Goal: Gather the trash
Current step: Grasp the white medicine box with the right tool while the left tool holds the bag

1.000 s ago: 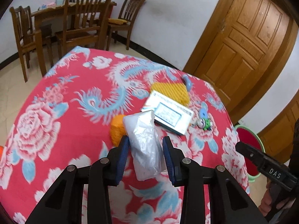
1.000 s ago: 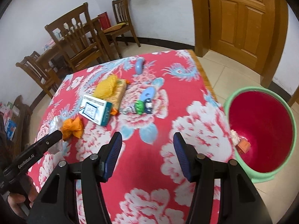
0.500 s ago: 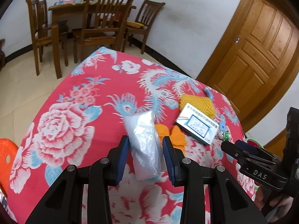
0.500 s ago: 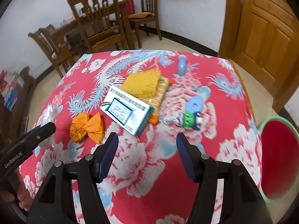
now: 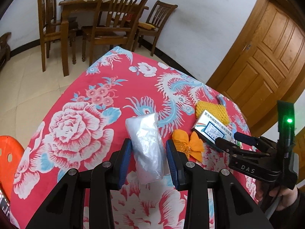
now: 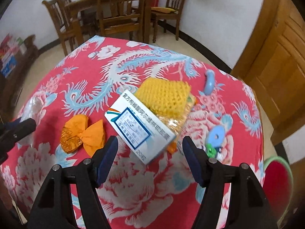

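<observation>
A crumpled clear plastic bag [image 5: 146, 131] sits between the blue pads of my left gripper [image 5: 148, 147], which is shut on it above the red floral tablecloth [image 5: 80, 133]. My right gripper [image 6: 150, 140] hovers over the near corner of a white and blue medicine box [image 6: 139, 127]. Its jaws are opening and nothing is pressed between them. An orange twisted wrapper [image 6: 83, 135] lies just left of the box. The left wrist view shows the right gripper [image 5: 230, 139] close to the box [image 5: 211, 129] and wrapper [image 5: 188, 143].
A yellow knitted pad [image 6: 165, 93] lies behind the box, with a blue curved piece [image 6: 209, 83] and small green and blue toys [image 6: 213, 143] to the right. A red bin with a green rim [image 6: 276, 181] stands off the table's right edge. Wooden chairs [image 5: 114, 19] stand behind; an orange stool [image 5: 9, 156] is left.
The right gripper has swung left from beside the red bin to over the white box, and its jaws have widened. The left gripper has carried the plastic bag leftward, still gripped.
</observation>
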Demonstrator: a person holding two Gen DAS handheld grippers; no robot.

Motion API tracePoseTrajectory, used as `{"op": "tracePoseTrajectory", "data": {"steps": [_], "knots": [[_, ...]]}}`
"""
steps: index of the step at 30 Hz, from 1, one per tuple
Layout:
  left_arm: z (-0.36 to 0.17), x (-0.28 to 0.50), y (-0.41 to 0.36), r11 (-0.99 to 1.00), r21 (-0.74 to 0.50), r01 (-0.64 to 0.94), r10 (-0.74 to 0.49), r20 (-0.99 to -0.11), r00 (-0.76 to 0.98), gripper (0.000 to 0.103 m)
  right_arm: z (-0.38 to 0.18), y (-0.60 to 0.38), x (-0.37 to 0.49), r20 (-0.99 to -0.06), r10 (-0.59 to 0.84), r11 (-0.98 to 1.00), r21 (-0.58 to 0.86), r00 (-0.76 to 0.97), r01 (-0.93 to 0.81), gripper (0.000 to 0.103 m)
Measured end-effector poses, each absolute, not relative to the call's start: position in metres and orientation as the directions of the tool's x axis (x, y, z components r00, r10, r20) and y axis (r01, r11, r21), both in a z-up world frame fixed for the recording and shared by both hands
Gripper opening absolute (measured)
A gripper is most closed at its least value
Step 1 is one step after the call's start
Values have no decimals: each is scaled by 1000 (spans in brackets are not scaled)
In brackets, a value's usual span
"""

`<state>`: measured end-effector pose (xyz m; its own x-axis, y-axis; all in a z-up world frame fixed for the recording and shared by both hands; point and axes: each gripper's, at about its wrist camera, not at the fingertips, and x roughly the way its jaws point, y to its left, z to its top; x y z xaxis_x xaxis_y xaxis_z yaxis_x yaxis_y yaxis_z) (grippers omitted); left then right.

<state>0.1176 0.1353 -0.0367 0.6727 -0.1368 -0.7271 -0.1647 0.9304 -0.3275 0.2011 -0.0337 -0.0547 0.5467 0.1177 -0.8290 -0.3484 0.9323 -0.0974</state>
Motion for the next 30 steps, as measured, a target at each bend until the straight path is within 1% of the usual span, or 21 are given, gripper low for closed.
{"op": "tracePoseTrajectory", "data": {"steps": [4,5,8,14,30], "knots": [[-36,116,137,930,-329,-165,-137,-726,674,38,-64,-25,208,-843,109,911,-128,527,-393,70],[-36,116,137,930,-329,-166,-137,-726,674,38,-66,-24,208,-848,112,908,-125,519,-400,70],[-36,116,138,929,-331,-167,-137,-725,675,38,-71,-23,209,-860,117,906,-113,497,-408,64],[-35,114,137,929,-332,-164,-140,-725,674,38,-72,-25,203,-862,154,906,-71,483,-417,62],[-26,114,117,940,-319,-122,-154,-715,682,38,-38,-62,168,-804,245,939,59,541,-338,62]]}}
